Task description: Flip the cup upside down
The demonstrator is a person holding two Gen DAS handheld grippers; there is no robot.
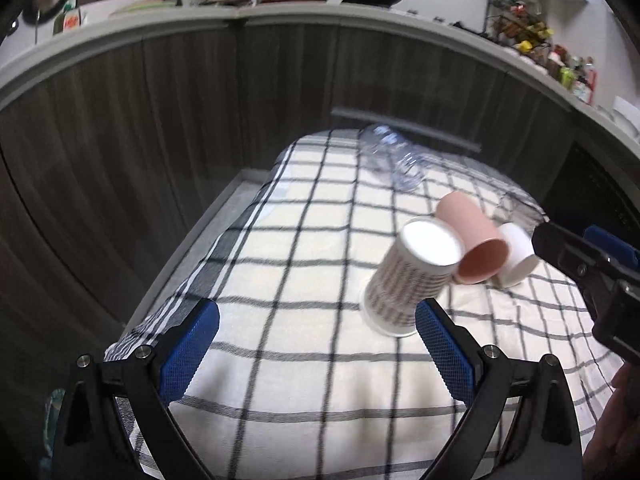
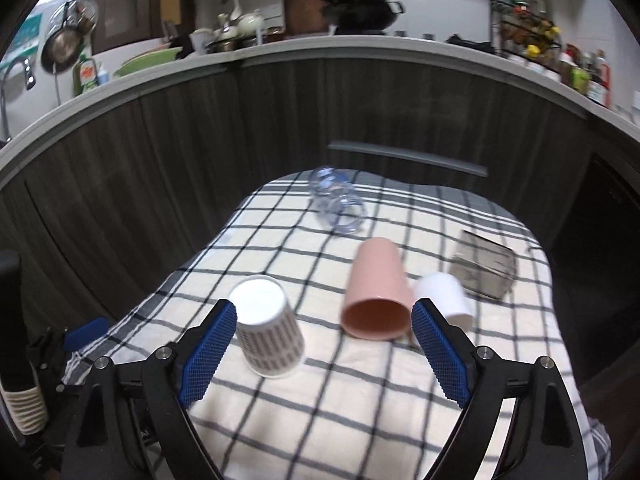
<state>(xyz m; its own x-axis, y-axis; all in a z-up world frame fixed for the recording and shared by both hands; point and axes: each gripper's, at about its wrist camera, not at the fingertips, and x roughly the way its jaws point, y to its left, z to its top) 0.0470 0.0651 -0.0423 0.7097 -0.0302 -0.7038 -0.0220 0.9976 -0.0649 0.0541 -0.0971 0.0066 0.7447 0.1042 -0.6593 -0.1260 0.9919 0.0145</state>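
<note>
The paper cup (image 2: 267, 328) with brown stripes stands upside down on the checked cloth (image 2: 360, 400), its white bottom facing up, just beside the left blue pad of the right gripper (image 2: 324, 340), whose fingers are spread wide and hold nothing. Right next to it a pink cup (image 2: 376, 292) lies on its side with its mouth toward the camera, a small white cup (image 2: 442, 294) lies touching it, and farther back are a clear plastic bottle (image 2: 336, 204) lying down and a dark see-through box (image 2: 482, 270). The left gripper (image 1: 318, 344) is spread wide and empty too, with the striped cup just past its right pad.
</note>
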